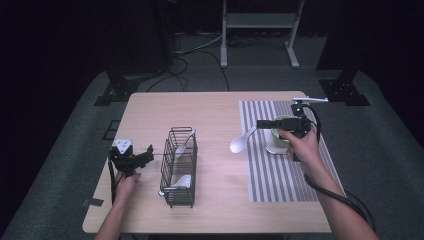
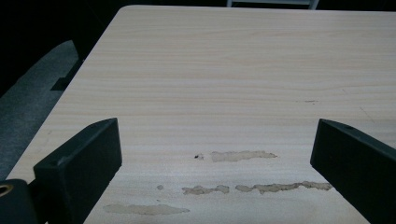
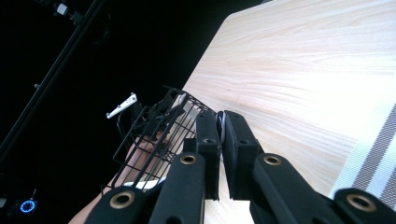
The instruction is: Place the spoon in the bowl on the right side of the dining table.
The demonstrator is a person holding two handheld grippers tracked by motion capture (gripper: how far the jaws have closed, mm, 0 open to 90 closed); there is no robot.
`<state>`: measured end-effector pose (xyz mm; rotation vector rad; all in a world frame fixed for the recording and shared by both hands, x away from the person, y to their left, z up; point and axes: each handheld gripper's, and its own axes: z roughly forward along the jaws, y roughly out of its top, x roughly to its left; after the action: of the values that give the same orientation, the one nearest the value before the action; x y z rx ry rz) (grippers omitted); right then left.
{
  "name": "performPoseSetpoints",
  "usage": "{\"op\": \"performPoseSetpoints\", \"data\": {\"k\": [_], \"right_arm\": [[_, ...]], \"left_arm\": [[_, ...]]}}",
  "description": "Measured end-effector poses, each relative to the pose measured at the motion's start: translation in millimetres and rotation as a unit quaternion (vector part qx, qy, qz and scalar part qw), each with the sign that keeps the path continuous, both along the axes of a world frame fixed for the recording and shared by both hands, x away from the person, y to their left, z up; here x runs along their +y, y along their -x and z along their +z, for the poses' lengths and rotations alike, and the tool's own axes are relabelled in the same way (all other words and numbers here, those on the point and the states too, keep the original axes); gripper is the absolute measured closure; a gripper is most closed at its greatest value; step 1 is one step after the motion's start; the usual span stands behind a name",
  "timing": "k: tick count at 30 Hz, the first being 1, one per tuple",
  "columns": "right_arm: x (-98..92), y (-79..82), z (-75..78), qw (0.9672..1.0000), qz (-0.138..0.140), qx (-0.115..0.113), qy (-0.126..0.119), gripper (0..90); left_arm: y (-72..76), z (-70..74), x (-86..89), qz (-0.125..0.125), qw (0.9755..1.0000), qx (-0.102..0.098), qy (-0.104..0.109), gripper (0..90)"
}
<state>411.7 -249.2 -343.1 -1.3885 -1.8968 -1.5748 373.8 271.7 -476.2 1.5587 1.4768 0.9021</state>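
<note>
A: Entry. Right gripper (image 1: 260, 125) is clenched on the handle of a white spoon (image 1: 239, 143), held in the air between the wire basket (image 1: 178, 167) and the striped mat (image 1: 280, 150). The bowl end points left and down, toward the basket. In the right gripper view the jaws stand pressed together with a thin pale edge of the handle between them.

B: Left gripper (image 1: 145, 156)?

A: Released. Its own view shows the jaws wide apart over bare table (image 2: 224, 70), nothing between them. It sits just left of the basket, apart from it as far as I can tell.

B: Judgement on the step?

A: Likely carrying the spoon to the basket, which already holds two spoons (image 1: 181, 165). I would keep the grip firm, since a glossy handle can twist in flat pads. Bring the bowl end over an open part of the basket's top, tip the spoon steeper, lower it clear of the wires, then let go. The left gripper could steady the basket, which looks light.

B: Materials?

A: Basket: thin black wire, a tall, narrow open grid. Spoon: smooth white, ceramic or plastic, rounded bowl. Mat: woven, grey-and-white stripes. Table: pale wood grain, scuffed patches near the left jaws. A pale green cup (image 1: 281, 131) stands on a white saucer (image 1: 275, 148) behind the right hand (image 1: 300, 145).
</note>
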Motion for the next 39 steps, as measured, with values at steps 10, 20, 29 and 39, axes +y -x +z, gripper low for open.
{"op": "performPoseSetpoints", "data": {"k": [10,20,29,39], "right_arm": [[-11.4,-1.6,-4.2,0.9999,-0.016,0.0,0.003,85.4],[-19.5,-3.2,-8.5,0.9996,-0.029,0.004,0.003,85.4],[-25.9,-3.8,-10.9,0.9992,-0.039,0.004,0.0,85.4],[-34.7,-5.9,-13.1,0.9985,-0.054,0.007,0.002,85.4]], "left_arm": [[0.1,0.1,0.5,-0.001,1.0,0.001,0.0,0.9],[0.1,0.1,0.4,0.0,1.0,0.001,0.002,1.0],[0.1,0.1,0.4,0.0,1.0,0.001,0.0,0.9],[0.2,0.1,0.4,-0.001,1.0,0.001,0.0,1.0]]}}
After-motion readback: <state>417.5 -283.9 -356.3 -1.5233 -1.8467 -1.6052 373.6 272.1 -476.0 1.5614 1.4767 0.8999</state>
